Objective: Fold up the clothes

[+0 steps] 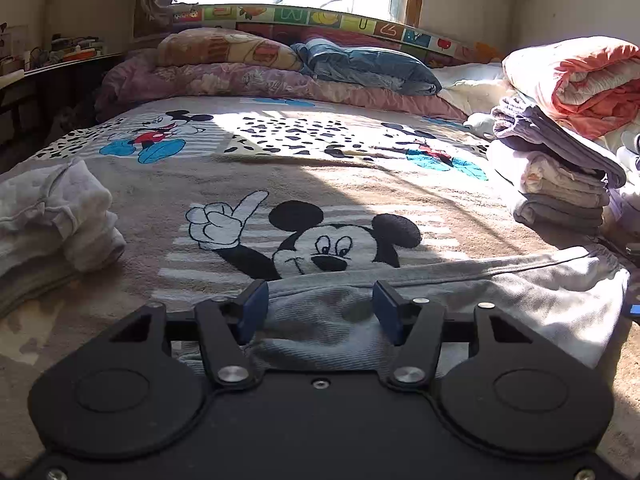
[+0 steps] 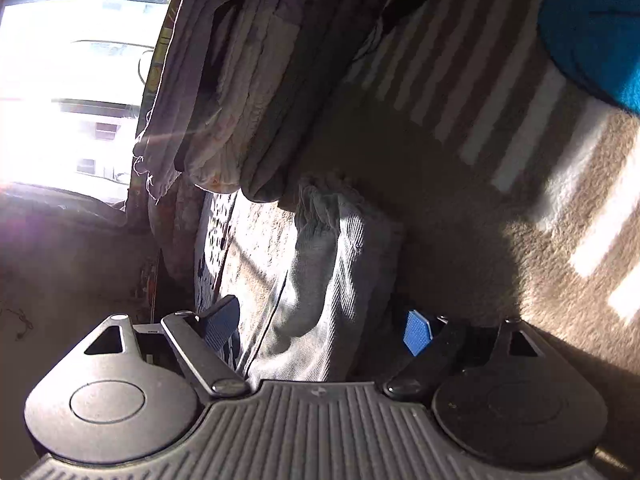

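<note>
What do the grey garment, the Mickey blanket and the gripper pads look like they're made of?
Grey garment: soft knit, probably cotton jersey or sweatshirt fabric; fine ribbed lines show and it bunches limply.
Mickey blanket: plush fleece or terry, matte, with a fuzzy nap.
Pads: blue, likely rubber or textured plastic; a fine grid pattern shows. Exact material is unclear.
</note>
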Demonstrator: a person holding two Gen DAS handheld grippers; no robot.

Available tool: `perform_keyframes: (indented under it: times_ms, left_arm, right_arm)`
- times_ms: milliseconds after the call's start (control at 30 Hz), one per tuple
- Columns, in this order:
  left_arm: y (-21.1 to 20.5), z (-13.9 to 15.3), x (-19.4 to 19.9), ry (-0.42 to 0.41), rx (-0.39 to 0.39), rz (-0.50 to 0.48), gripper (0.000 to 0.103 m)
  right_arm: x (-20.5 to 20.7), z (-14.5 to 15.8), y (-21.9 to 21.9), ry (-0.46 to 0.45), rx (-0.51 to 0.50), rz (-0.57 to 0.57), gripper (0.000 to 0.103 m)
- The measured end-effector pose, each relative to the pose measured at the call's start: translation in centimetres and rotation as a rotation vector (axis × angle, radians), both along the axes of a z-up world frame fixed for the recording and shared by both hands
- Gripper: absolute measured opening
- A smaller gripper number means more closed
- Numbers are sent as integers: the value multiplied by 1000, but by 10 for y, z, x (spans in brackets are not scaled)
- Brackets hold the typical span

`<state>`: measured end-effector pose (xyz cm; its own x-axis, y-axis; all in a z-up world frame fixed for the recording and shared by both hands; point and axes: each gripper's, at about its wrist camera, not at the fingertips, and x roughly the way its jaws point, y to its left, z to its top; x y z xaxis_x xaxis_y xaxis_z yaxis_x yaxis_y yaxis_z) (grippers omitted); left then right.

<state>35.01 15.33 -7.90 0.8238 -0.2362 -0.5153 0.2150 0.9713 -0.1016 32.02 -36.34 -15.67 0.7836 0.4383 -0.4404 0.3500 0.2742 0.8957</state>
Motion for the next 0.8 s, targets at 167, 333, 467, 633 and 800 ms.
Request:
perform_keyframes:
  times_ms: [167, 333, 467, 633, 800]
  left_arm:
    - [-2, 1, -1, -3, -5, -5, 57]
    - [2, 1, 0, 2, -15, 0, 57]
    - [0, -2, 2, 9, -15, -2, 57]
    - [-3, -5, 4, 16, -12, -7, 57]
    - [-3, -5, 4, 19, -17, -10, 57]
  right_arm:
    - [-9, -7, 6, -85, -34, -118, 85]
    - [-27, -17, 8, -185, -57, -177, 73]
    - [-40, -34, 2, -196, -16, -247, 33]
    - [-44, -33, 2, -224, -54, -240, 28]
    - [-38, -32, 3, -234, -102, -235, 27]
